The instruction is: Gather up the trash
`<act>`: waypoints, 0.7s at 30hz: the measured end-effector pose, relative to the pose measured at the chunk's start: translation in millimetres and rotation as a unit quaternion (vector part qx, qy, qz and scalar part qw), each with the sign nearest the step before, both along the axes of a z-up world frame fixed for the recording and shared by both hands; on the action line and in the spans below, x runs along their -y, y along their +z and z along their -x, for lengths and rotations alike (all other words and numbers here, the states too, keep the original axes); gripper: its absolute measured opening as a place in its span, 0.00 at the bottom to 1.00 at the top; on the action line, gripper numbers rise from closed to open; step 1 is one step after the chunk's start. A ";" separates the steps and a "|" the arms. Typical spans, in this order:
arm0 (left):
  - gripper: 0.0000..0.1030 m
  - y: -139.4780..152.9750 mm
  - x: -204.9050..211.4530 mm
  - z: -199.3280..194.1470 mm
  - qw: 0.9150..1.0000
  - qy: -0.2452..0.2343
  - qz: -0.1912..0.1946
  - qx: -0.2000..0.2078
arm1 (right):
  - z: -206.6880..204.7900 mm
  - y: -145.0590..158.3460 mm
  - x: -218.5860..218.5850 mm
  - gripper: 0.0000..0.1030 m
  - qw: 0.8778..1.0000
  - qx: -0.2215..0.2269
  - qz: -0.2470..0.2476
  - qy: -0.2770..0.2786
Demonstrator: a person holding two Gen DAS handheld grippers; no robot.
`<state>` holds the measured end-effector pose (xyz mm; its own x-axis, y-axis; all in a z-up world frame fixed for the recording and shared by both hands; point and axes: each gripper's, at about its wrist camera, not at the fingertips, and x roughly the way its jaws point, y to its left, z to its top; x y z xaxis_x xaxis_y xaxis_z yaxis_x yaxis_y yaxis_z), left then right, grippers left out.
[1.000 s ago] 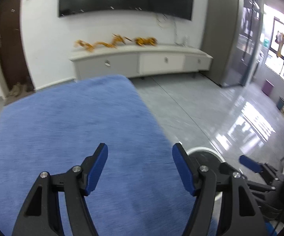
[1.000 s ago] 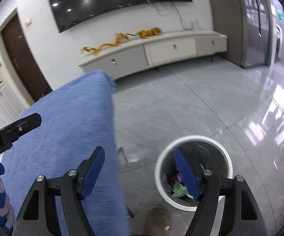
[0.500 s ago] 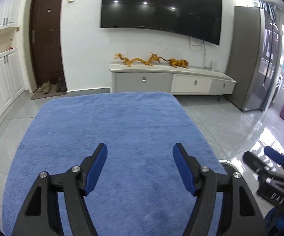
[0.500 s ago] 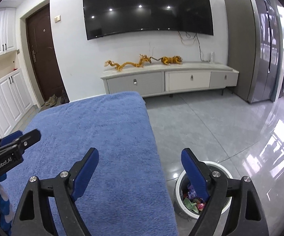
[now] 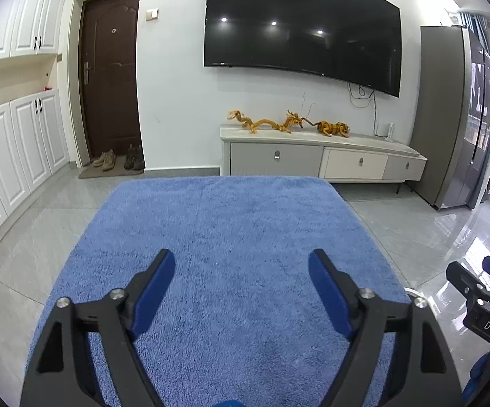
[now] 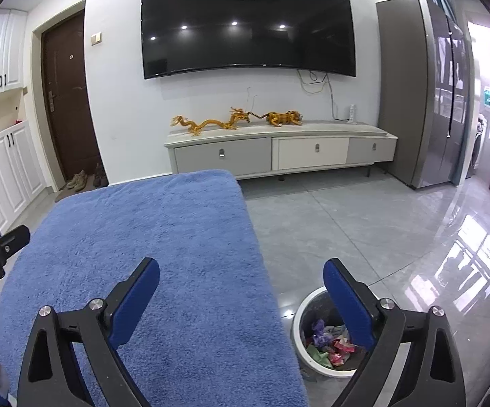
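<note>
- My left gripper spread wide, nothing in it, over fuzzy blue cloth on desk.
- My right gripper also splayed, empty, at desk's right edge.
- Round white bin on glossy grey tile floor, near right; crumpled colourful trash inside.

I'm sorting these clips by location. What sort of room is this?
Most likely a home living room next to the entryway: a large wall-mounted TV above a low media console, with shoes by a brown front door.
</note>
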<state>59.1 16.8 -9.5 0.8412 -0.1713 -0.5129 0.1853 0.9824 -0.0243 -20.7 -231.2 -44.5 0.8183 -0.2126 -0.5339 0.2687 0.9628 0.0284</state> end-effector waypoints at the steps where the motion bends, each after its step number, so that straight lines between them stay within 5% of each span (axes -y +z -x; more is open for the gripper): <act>1: 0.83 1.3 2.7 2.2 1.000 0.000 -0.002 0.004 | 1.8 0.4 2.0 0.98 1.000 0.002 0.000 -0.004; 21: 0.90 -3.0 46.9 6.1 0.999 0.006 -0.032 0.029 | 13.7 -15.9 51.4 1.00 0.997 0.006 0.010 -0.079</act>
